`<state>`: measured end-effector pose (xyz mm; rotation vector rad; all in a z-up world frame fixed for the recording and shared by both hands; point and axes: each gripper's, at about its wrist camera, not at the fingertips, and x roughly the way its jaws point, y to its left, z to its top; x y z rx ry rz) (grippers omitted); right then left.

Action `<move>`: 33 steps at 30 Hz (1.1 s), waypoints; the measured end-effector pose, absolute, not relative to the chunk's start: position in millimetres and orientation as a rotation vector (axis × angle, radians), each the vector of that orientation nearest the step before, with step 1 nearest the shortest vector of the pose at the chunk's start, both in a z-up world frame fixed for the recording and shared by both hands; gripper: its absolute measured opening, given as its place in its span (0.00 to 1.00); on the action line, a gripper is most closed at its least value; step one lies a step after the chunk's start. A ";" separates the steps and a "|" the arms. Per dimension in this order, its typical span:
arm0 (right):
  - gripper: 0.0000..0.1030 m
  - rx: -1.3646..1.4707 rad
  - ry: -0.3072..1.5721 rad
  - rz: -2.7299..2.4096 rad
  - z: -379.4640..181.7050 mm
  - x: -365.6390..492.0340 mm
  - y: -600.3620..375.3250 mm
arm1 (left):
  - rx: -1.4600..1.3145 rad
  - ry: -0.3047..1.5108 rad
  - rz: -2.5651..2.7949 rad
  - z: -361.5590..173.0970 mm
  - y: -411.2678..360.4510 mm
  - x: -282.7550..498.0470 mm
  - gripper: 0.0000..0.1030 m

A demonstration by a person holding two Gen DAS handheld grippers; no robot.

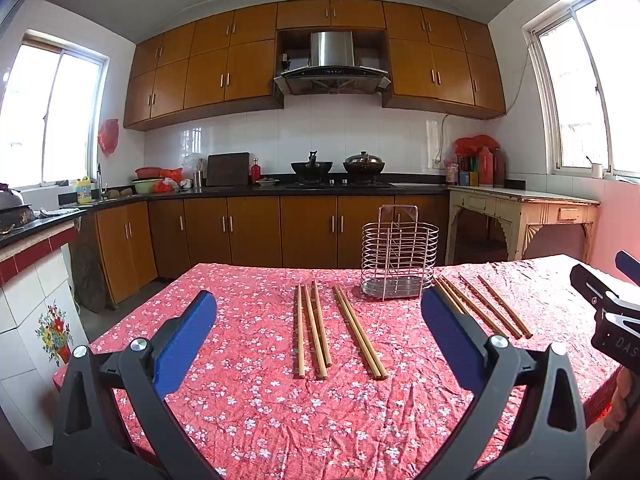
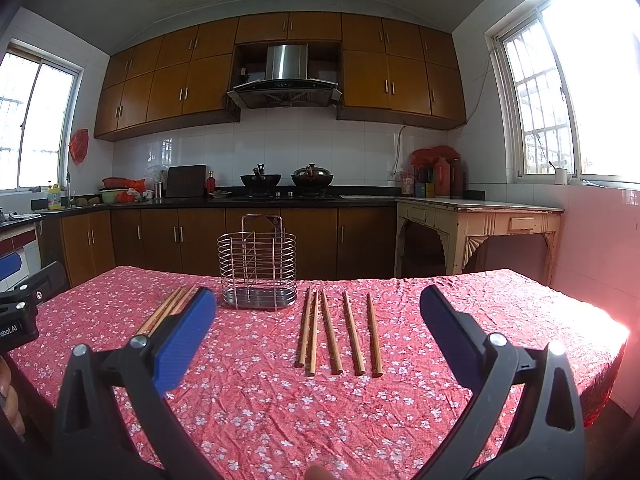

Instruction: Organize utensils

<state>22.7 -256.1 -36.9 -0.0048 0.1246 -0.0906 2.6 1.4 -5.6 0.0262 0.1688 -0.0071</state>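
Nearest our lenses are the blue pads of our two grippers, both spread wide with nothing between them: the left gripper (image 1: 318, 320) hangs over the near part of the red flowered tablecloth (image 1: 260, 420), and the right gripper (image 2: 318, 316) does the same beside it. We take the wire utensil holder (image 2: 259, 270) as our landmark; it stands upright toward the far edge of the table, with a solid metal base tray and wire dividers inside. As far as we can see through the wires, its compartments hold nothing. Just to its left and nearer us lies one group of wooden chopsticks (image 1: 316, 328), three close together and a touching pair beside them, all pointing roughly away from us. Just to the right of the holder lies a second group of chopsticks (image 2: 340, 330), five sticks fanned slightly apart. We judge the job barely begun, with picking up the first sticks as the step in hand. To do it well, we would come down across a stick rather than along it, pinch near its middle so it does not swing, then tip it upright over the holder and lower it into one compartment. The touching pair may lift together or roll apart, so we would close slowly.
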 end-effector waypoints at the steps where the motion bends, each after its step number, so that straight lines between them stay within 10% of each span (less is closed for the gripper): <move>1: 0.96 -0.005 0.125 -0.090 -38.0 23.1 -255.4 | 0.027 0.169 -0.008 -6.4 1.1 2.7 0.98; 33: 0.96 0.002 0.127 -0.088 -42.0 25.9 -257.0 | 0.024 0.176 -0.009 -13.4 -2.6 5.7 0.98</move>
